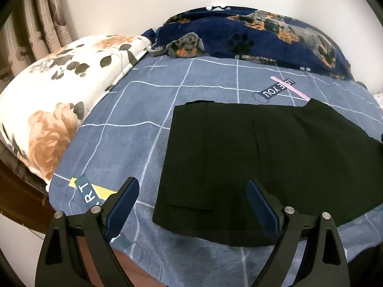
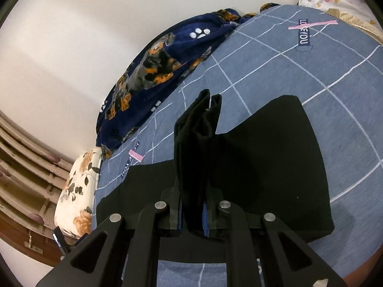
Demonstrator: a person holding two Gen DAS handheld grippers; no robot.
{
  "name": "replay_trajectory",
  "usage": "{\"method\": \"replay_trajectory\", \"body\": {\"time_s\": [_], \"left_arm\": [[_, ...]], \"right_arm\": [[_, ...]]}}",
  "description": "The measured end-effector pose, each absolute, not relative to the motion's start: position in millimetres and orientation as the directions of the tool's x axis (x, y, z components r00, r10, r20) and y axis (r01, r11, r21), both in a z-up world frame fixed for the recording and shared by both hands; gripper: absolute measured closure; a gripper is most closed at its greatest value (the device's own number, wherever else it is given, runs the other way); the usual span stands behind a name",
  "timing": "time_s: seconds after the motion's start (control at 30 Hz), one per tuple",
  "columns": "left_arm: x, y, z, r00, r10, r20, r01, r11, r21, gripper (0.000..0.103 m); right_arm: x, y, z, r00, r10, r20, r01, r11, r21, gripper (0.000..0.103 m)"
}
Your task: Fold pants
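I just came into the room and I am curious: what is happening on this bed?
A person holding a two-finger tool in each hand is folding black pants on a blue checked bedsheet. The right tool is shut on a bunched part of the pants and holds it up above the rest. The left tool is open and empty above the near edge of the pants.

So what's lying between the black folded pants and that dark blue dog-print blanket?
Only bare blue checked bedsheet separates black pants from blanket, in the left wrist view.
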State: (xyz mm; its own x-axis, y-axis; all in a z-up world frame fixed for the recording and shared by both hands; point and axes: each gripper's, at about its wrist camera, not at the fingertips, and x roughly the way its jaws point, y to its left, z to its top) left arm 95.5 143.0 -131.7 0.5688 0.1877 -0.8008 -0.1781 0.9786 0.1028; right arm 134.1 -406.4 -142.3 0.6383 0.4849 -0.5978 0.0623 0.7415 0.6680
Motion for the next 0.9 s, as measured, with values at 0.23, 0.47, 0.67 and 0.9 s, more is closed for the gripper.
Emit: {"method": "replay_trajectory", "body": {"time_s": [0.23, 0.47, 0.67, 0.9], "left_arm": [[95, 142, -132, 0.572, 0.184, -0.799, -0.172, 0.980, 0.103, 0.012], [94, 139, -135, 0.564, 0.183, -0.805, -0.160, 0.981, 0.111, 0.012], [95, 137, -136, 0.556, 0.186, -0.810, -0.153, 0.981, 0.120, 0.012], [96, 136, -135, 0.554, 0.183, -0.812, -0.151, 0.981, 0.118, 0.012]], "right_arm": [[136, -390, -149, 0.604, 0.506, -0.615, 0.039, 0.753, 0.657, 0.090], [136, -375, -153, 0.578, 0.519, -0.630, 0.012, 0.766, 0.642, 0.090], [134, -367, -155, 0.561, 0.528, -0.637, -0.001, 0.770, 0.638, 0.090], [133, -353, -158, 0.537, 0.532, -0.654, -0.023, 0.785, 0.619, 0.090]]}}
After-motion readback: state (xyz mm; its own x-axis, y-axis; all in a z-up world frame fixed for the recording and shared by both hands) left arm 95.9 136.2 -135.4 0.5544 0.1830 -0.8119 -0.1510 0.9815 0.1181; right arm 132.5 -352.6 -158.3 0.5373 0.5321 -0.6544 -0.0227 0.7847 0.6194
